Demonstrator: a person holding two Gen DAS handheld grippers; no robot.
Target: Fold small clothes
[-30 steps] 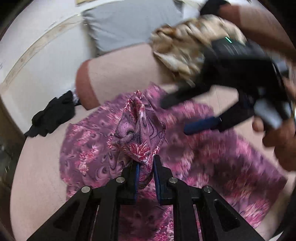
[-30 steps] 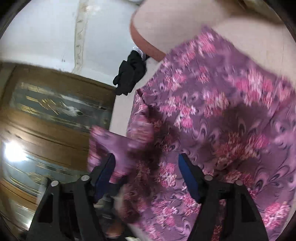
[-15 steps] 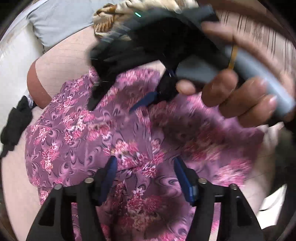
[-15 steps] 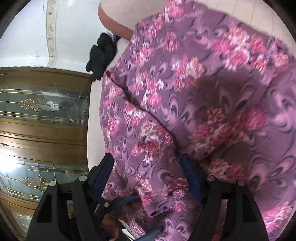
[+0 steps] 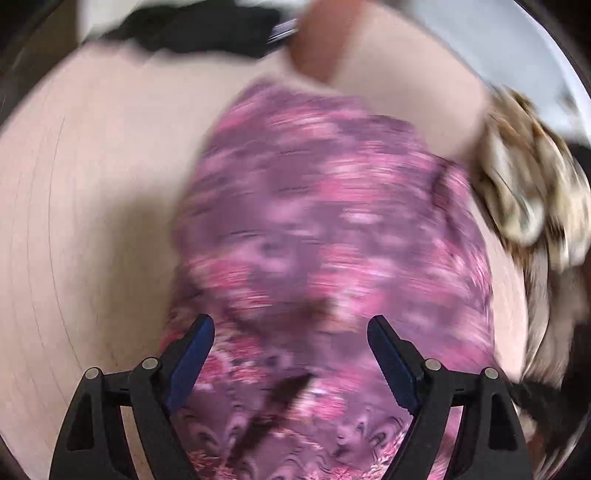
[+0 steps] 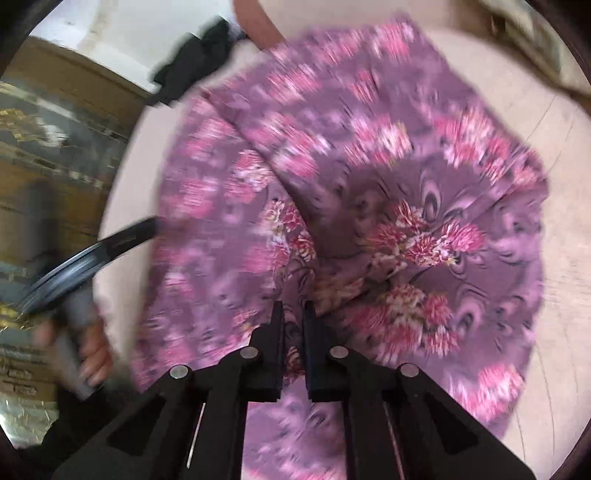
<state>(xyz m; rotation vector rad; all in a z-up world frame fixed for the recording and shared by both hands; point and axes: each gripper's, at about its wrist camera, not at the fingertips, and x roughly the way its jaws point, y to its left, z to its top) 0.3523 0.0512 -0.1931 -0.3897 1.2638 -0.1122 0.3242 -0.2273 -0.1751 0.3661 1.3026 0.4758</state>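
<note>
A purple garment with pink flowers point(image 5: 325, 206) lies spread on a pale pink bed surface point(image 5: 92, 184). My left gripper point(image 5: 290, 323) hovers over its near part, jaws wide and still opening, with cloth beneath them but nothing pinched. In the right wrist view the same garment point(image 6: 369, 147) fills the middle. My right gripper point(image 6: 293, 308) is shut on a raised fold of it, which bunches at the fingertips. The left gripper's finger point(image 6: 122, 236) and the hand holding it point(image 6: 88, 354) show at the garment's left edge. Both views are blurred by motion.
A black garment point(image 5: 192, 29) lies at the bed's far edge, seen again as the black garment point(image 6: 195, 62). A beige and brown patterned cloth point(image 5: 524, 192) sits bunched to the right. A wooden door with glass panels point(image 6: 55, 147) stands beyond the bed's left side.
The left gripper let go of the bunched cloth, opened wide and swung across while rolling. The right gripper, open over the cloth before, has shut on a fold.
</note>
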